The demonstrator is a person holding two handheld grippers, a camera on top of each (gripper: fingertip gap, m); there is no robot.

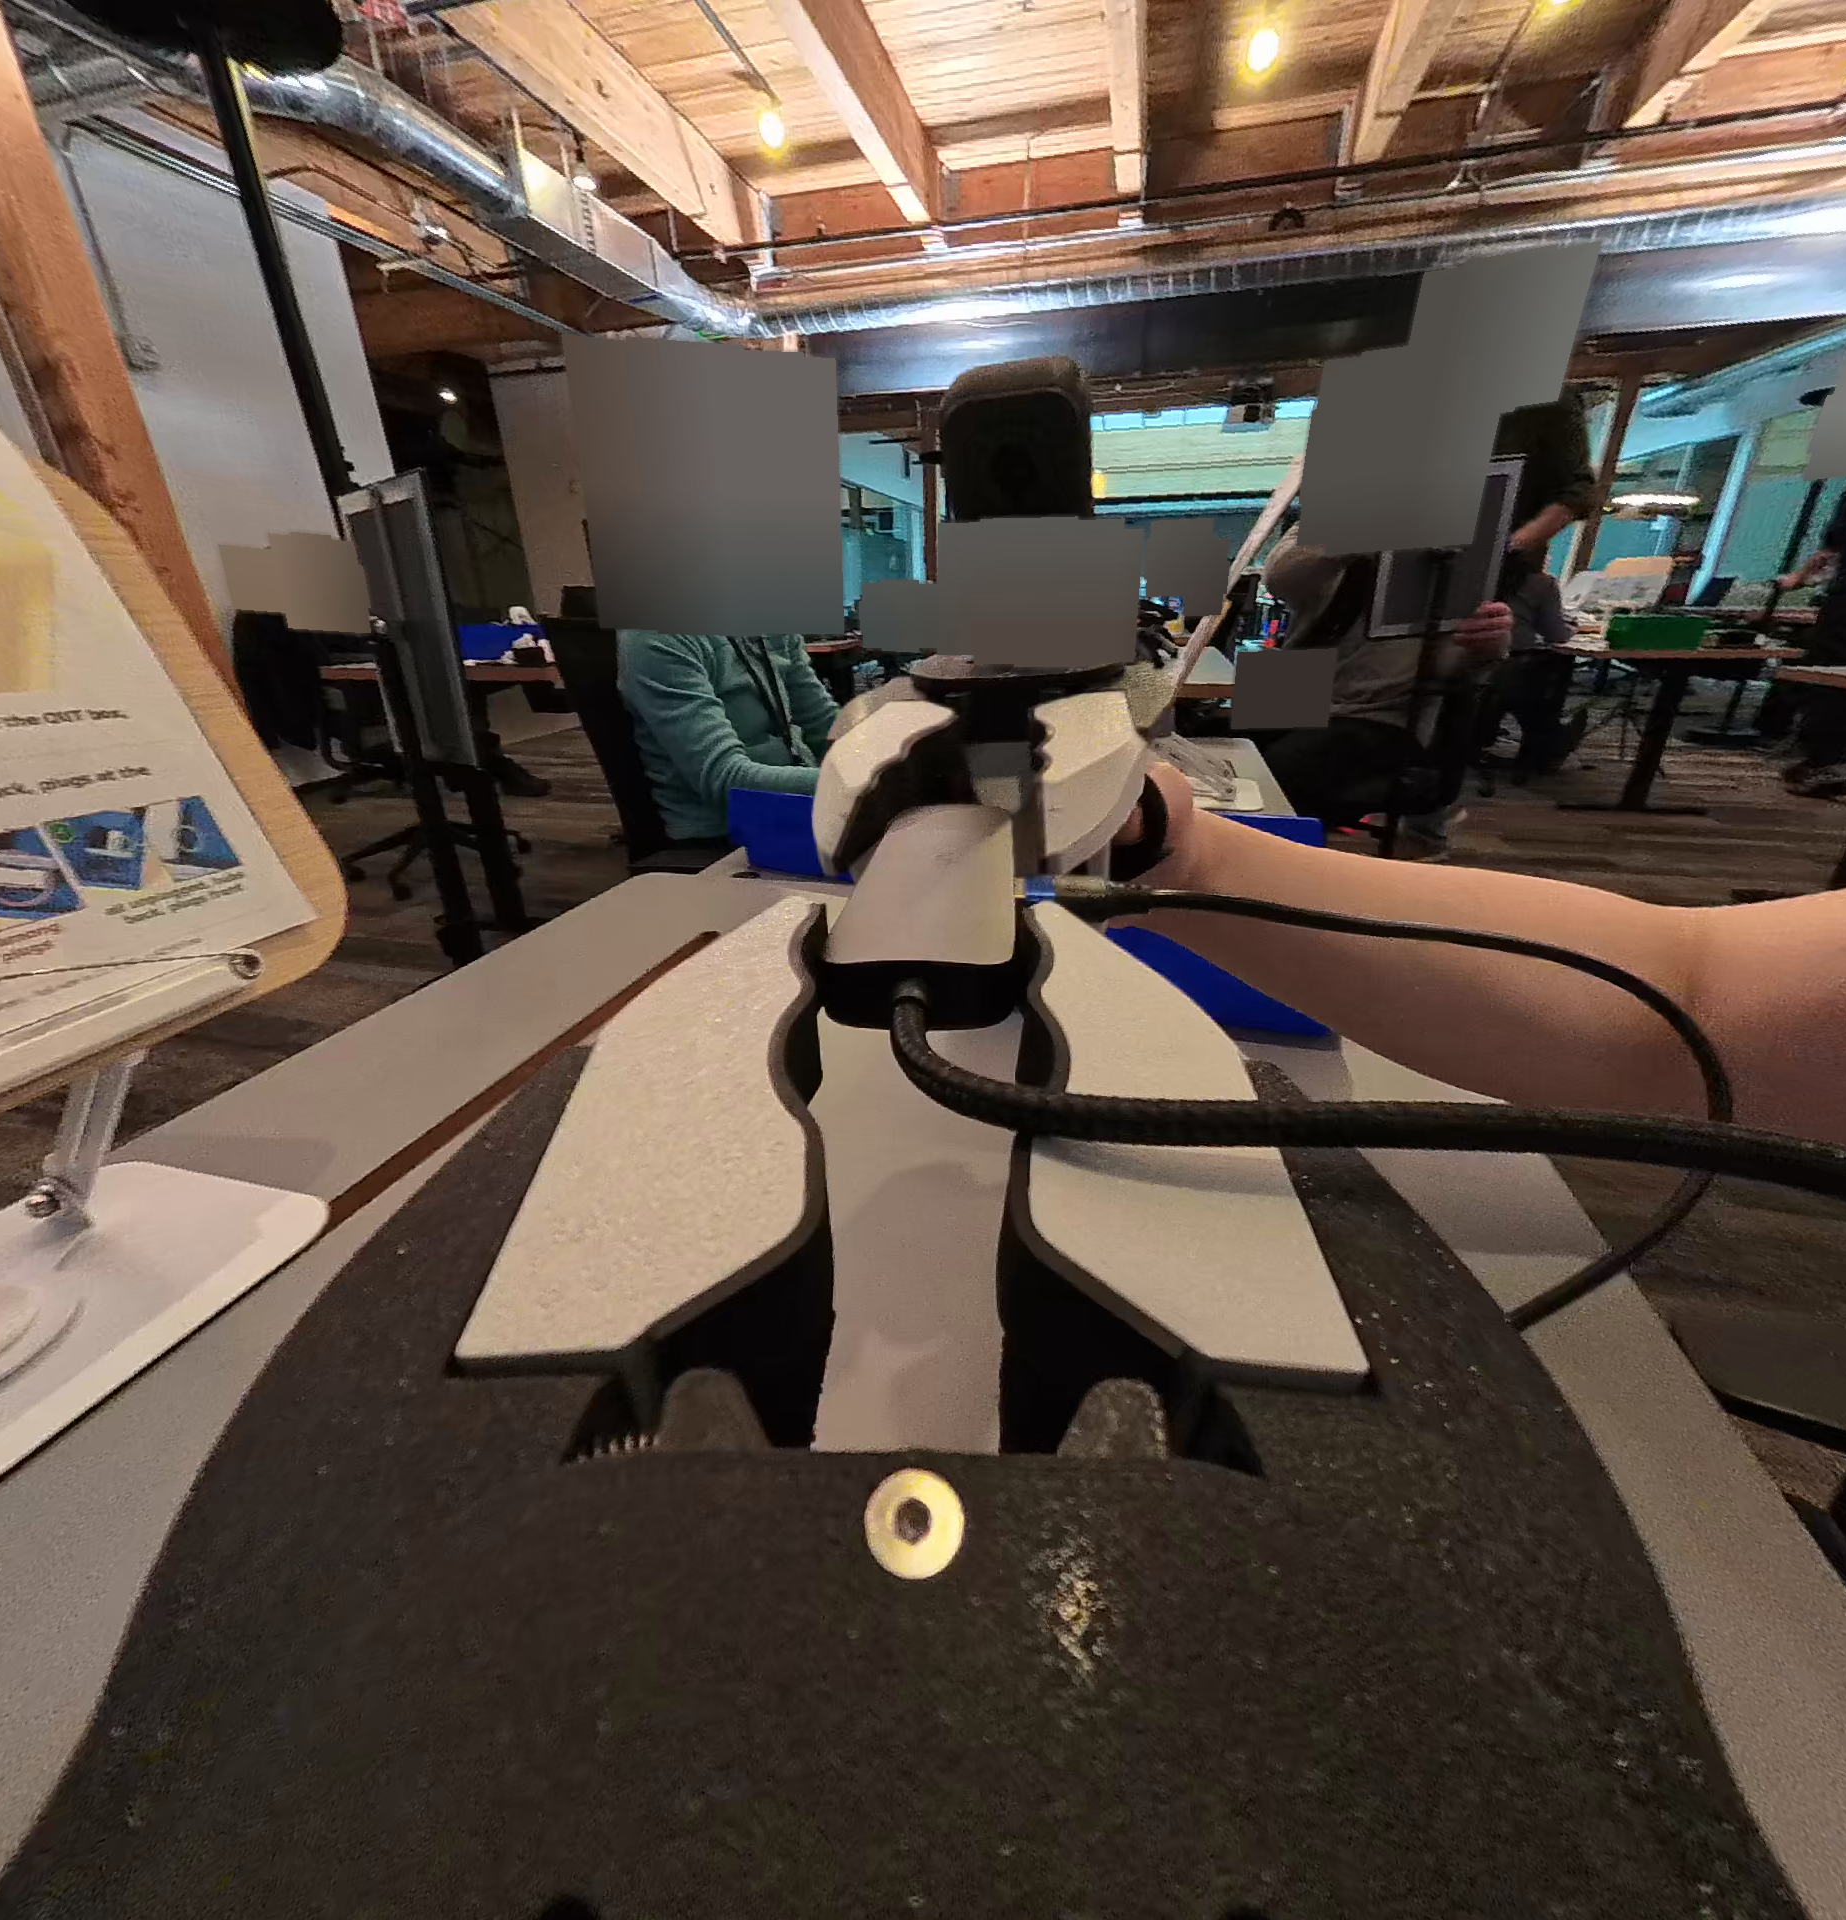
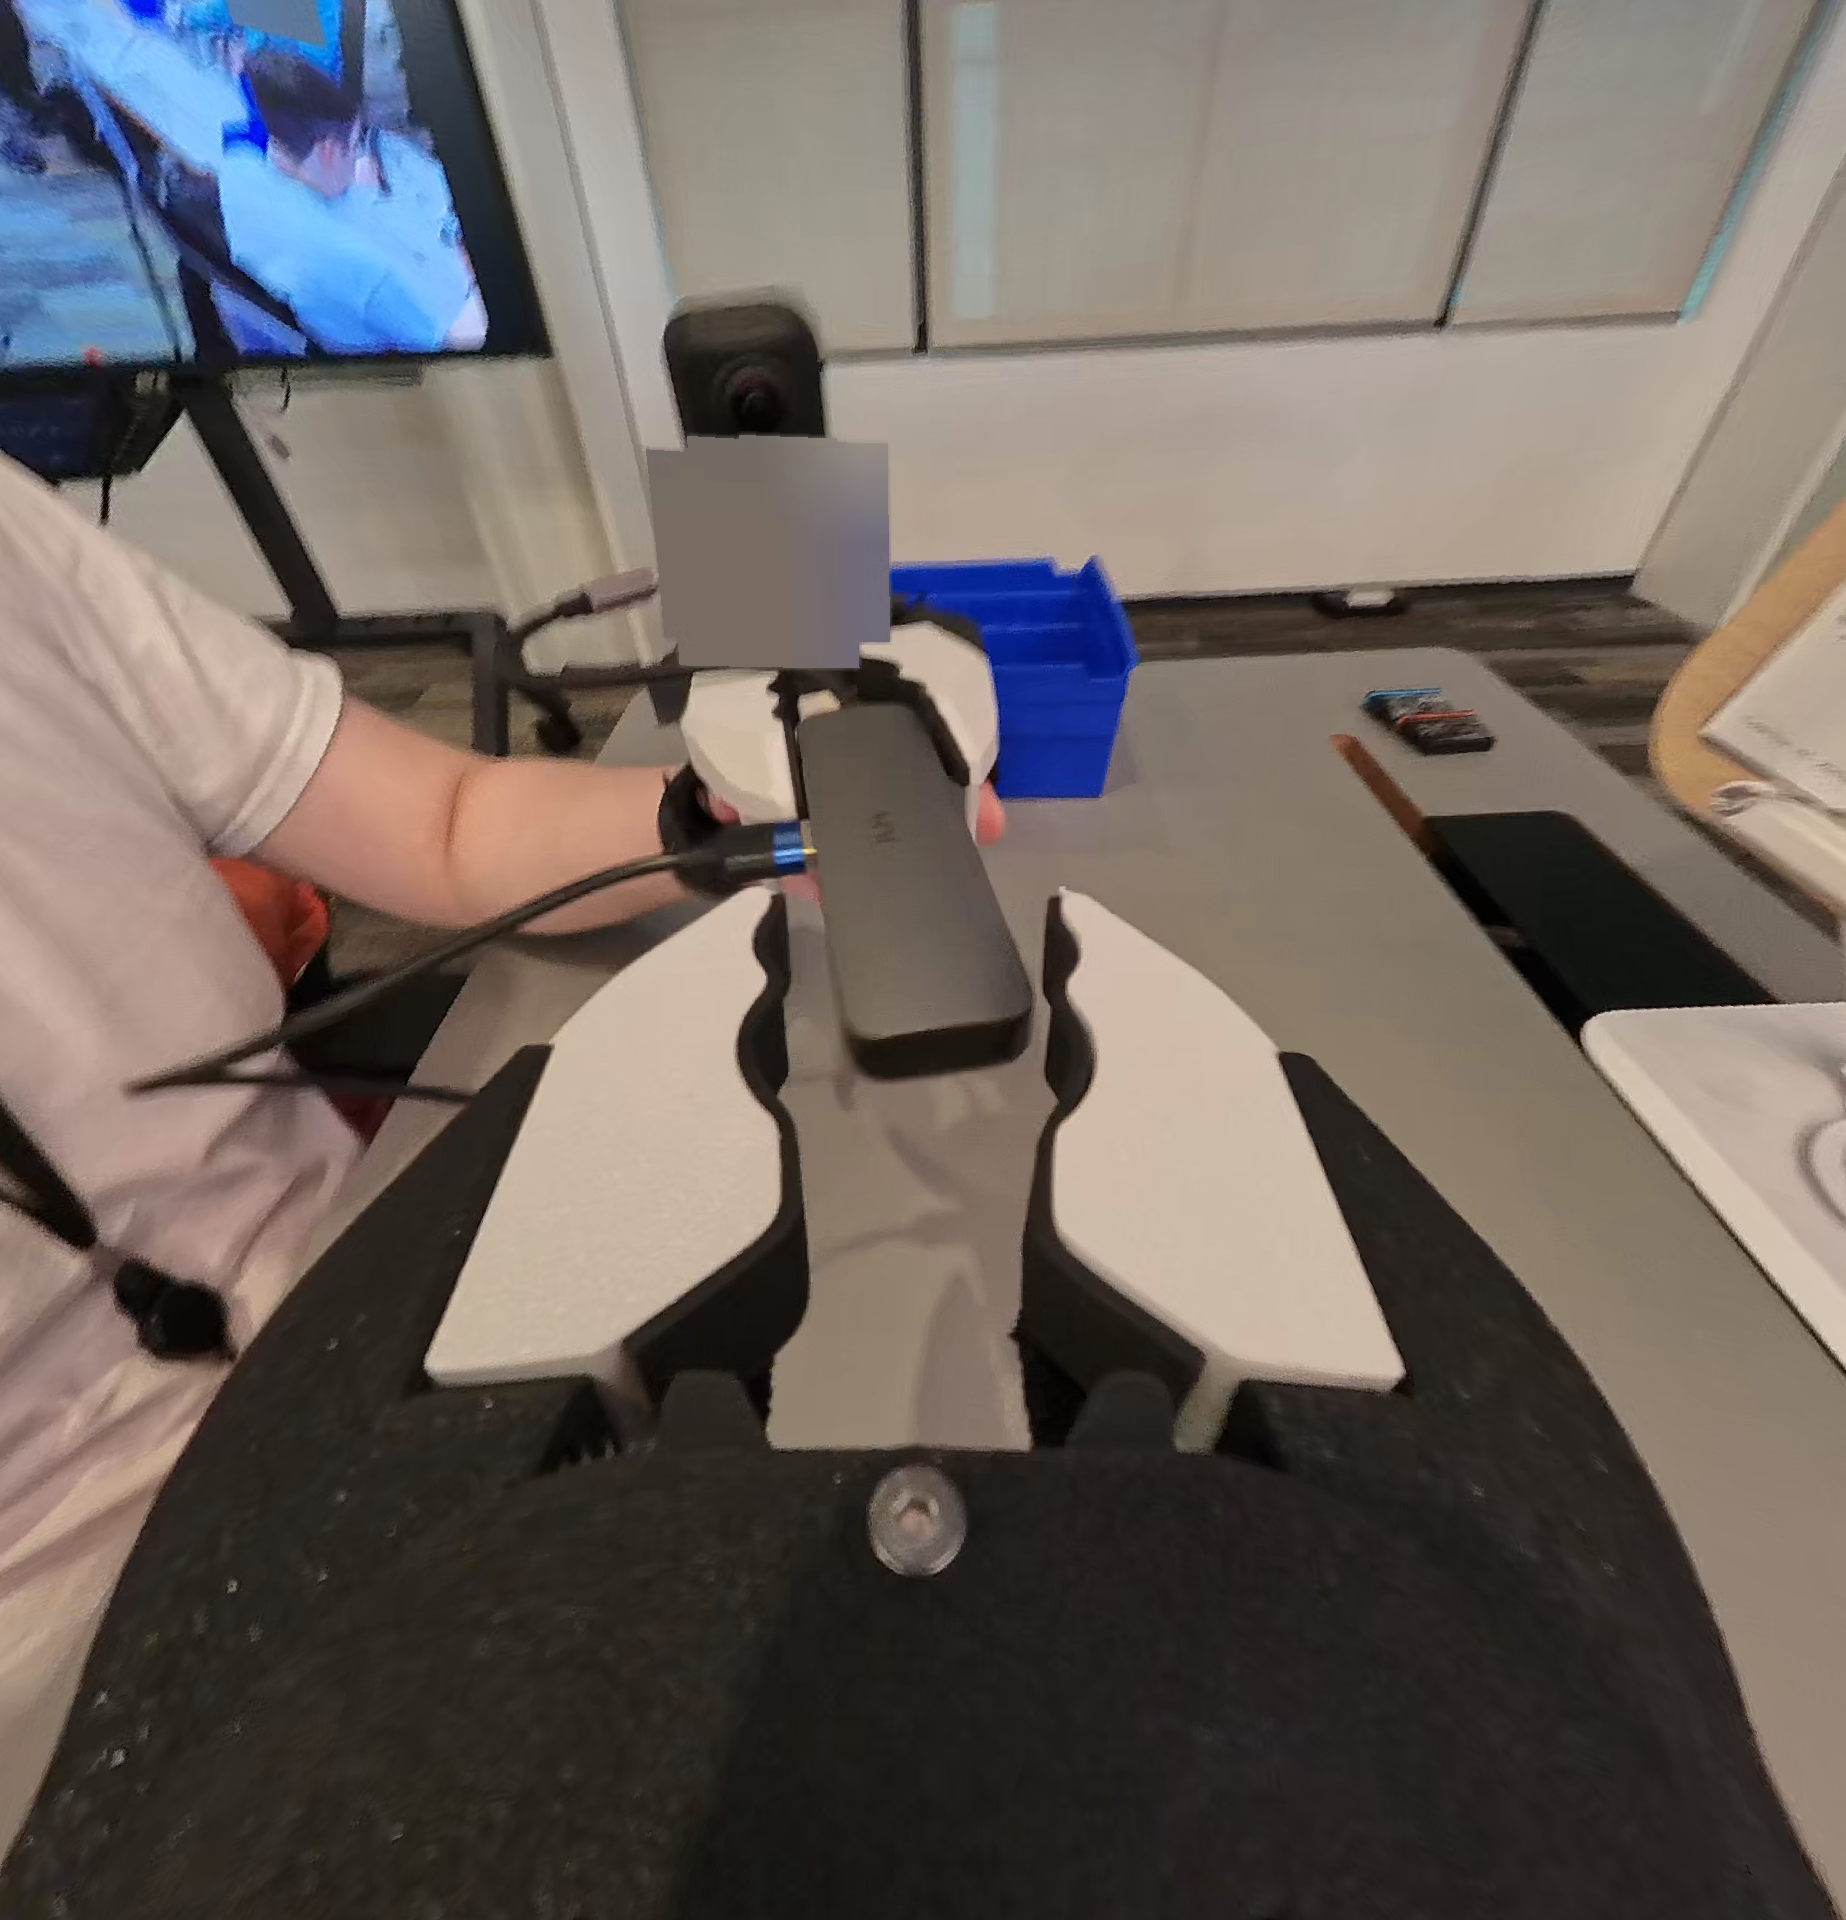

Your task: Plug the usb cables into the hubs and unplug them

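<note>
Our left claw [image 1: 919, 956] is clamped on the dark hub [image 2: 914, 894] above the grey counter [image 2: 1262, 935]; our right claw [image 2: 914, 925] stands apart around its far end, the blue-collared USB plug [image 2: 784, 847] at the hub's nine o'clock side.

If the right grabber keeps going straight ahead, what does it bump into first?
Most likely the dark hub, which the left gripper holds. Its free end already sits between the open right gripper's fingertips, though how deep is hard to judge.
</note>
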